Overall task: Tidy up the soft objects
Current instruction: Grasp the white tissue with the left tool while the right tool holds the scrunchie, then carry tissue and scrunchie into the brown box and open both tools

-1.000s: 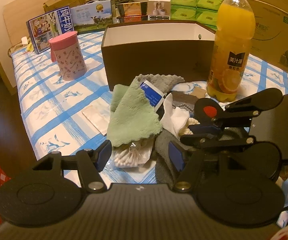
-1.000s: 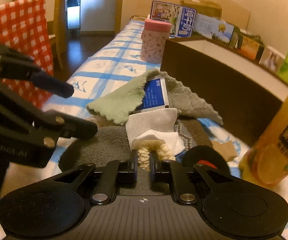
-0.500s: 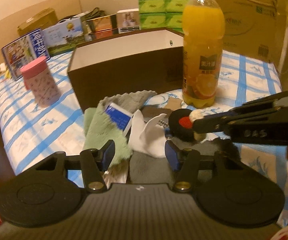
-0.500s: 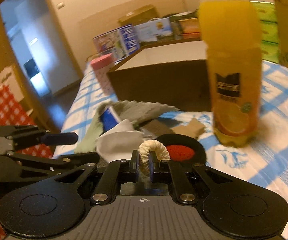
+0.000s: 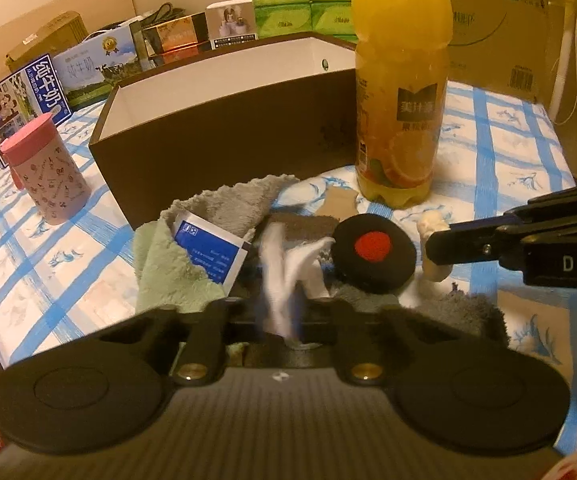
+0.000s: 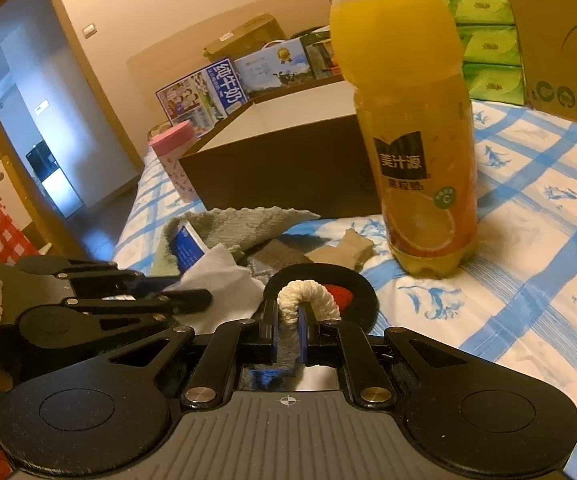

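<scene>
1. Though crowded with cartons at the back, bench (image 5: 500,128) under a blue-checked cloth, soft pile at the near edge.
2. Brown box (image 5: 224,136) behind the pile, open and seemingly empty: likely the destination.
3. Juice bottle (image 5: 402,92) upright just right of the box and near the pile; could be tipped by a sideways swing of either gripper.
4. Green towel (image 5: 164,268) and grey towel (image 5: 244,200) overlapping, a blue packet (image 5: 208,252) wedged between them; may ride along if a towel is lifted.
5. Black pad (image 5: 374,254) with a red centre lying on the pile, beside the rope.
6. White cloth (image 5: 284,276) pinched in the closed fingers of the left gripper (image 5: 282,320); blurred, so depth of hold unclear; could slip if only an edge is caught.
7. Cream rope (image 6: 308,298) gripped by the closed fingers of the right gripper (image 6: 287,330), its loop arching above them; cannot tell whether cloth and rope are joined, and pulling apart could drag the pile off the bench.
</scene>
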Motion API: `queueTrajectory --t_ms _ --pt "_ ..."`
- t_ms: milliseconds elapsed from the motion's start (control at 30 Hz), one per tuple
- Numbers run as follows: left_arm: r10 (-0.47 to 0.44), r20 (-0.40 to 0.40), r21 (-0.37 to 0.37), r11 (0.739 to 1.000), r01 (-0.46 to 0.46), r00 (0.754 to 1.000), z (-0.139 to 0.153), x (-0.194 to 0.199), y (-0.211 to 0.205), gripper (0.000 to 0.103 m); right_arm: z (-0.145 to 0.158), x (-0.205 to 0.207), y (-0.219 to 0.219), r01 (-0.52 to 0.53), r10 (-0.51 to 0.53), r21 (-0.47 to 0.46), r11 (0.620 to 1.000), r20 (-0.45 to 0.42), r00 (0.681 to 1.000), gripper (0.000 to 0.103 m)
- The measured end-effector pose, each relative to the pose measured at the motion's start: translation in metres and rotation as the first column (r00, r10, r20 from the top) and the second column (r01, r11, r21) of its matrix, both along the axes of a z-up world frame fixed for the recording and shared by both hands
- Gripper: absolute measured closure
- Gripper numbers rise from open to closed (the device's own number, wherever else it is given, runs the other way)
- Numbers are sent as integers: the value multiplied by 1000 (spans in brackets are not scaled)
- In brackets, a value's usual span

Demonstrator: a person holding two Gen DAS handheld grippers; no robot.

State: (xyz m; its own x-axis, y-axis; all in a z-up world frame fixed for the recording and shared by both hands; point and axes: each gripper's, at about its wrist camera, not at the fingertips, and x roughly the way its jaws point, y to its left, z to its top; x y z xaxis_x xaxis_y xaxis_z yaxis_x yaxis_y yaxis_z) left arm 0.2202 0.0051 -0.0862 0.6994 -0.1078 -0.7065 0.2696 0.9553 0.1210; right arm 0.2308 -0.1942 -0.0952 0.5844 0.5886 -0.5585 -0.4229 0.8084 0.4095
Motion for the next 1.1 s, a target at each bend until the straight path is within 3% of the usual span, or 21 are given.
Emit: queueTrajectory --t_ms 233,400,533,733,833,967,1100 --pt "-6 67 -39 999 9 998 14 -18 -1 99 9 -4 -4 21 -21 14 1000 16 1000 93" --pt "45 108 -150 988 -28 993 39 -25 16 99 25 -3 2 10 -12 28 1000 59 998 93" --pt "87 119 -262 964 -53 989 60 -18 39 99 38 5 13 1 -4 27 1000 95 995 93" --pt "136 121 -295 951 -96 983 77 6 65 99 60 27 40 -18 16 8 1000 172 985 93" --pt "143 85 -334 936 -107 986 80 21 77 99 65 36 49 -19 19 -3 1000 199 980 93" --pt "145 56 -386 916 -113 988 82 30 87 99 59 35 50 -18 17 3 1000 188 982 93" --pt "144 47 -364 924 -117 988 74 20 86 99 40 26 50 -27 26 10 1000 116 993 93"
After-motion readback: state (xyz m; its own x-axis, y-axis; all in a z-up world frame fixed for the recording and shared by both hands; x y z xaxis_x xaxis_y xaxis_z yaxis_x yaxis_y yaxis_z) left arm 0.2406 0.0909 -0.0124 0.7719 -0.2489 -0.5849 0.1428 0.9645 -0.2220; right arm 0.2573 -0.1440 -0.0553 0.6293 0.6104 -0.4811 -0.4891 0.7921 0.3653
